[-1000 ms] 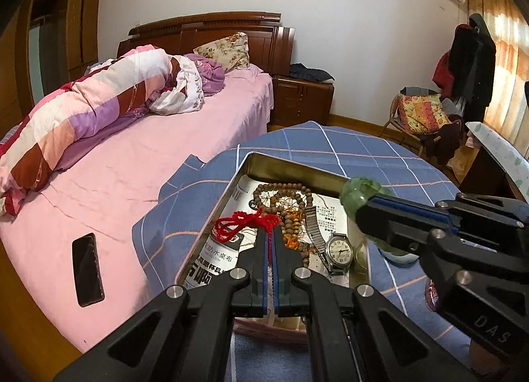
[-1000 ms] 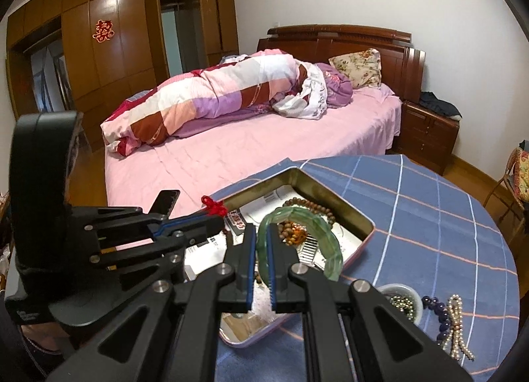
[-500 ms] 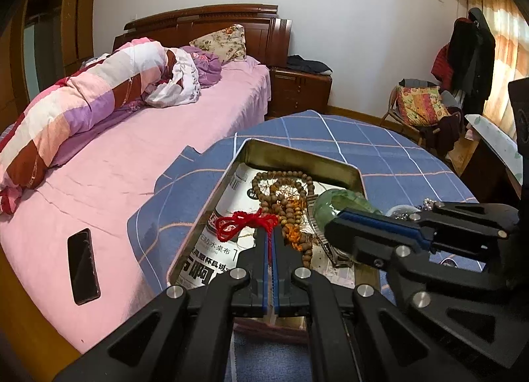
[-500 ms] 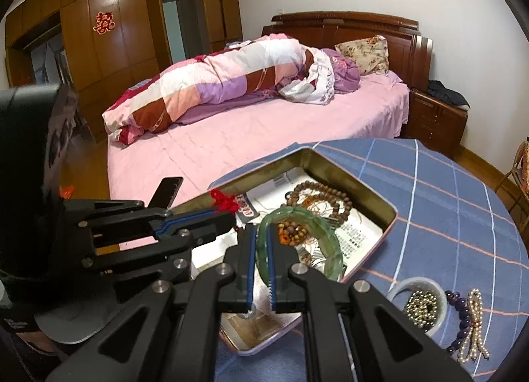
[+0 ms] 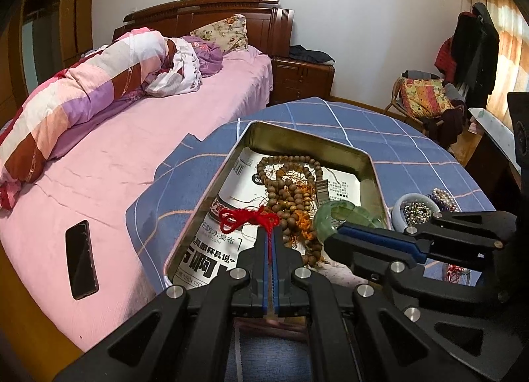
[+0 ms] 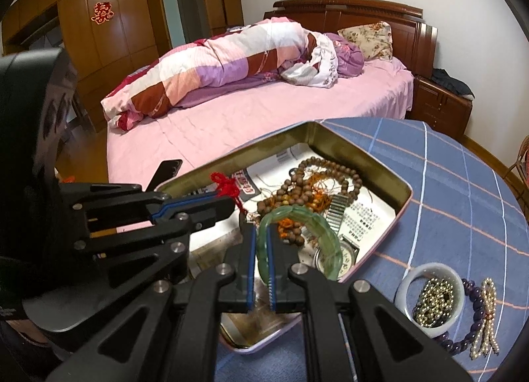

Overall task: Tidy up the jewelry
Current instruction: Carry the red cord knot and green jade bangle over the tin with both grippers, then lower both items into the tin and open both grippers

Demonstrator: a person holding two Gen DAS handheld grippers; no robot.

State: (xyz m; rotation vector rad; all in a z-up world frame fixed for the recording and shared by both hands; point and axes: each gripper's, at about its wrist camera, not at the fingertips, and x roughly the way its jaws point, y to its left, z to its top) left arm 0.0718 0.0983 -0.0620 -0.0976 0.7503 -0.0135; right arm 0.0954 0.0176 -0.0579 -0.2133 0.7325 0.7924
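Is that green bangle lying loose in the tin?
No, the right gripper is shut on the green bangle, holding it over the tin.

I see the bench (image 6: 463, 183) under a blue checked cloth; on it sit the open tin (image 6: 405, 188), a white bangle (image 6: 401, 292) and bead strings (image 6: 476, 296) near its right edge.

Black two-finger grippers (image 5: 273, 233) — blue finger pads (image 6: 252, 249), silver screws, angular linkage arms
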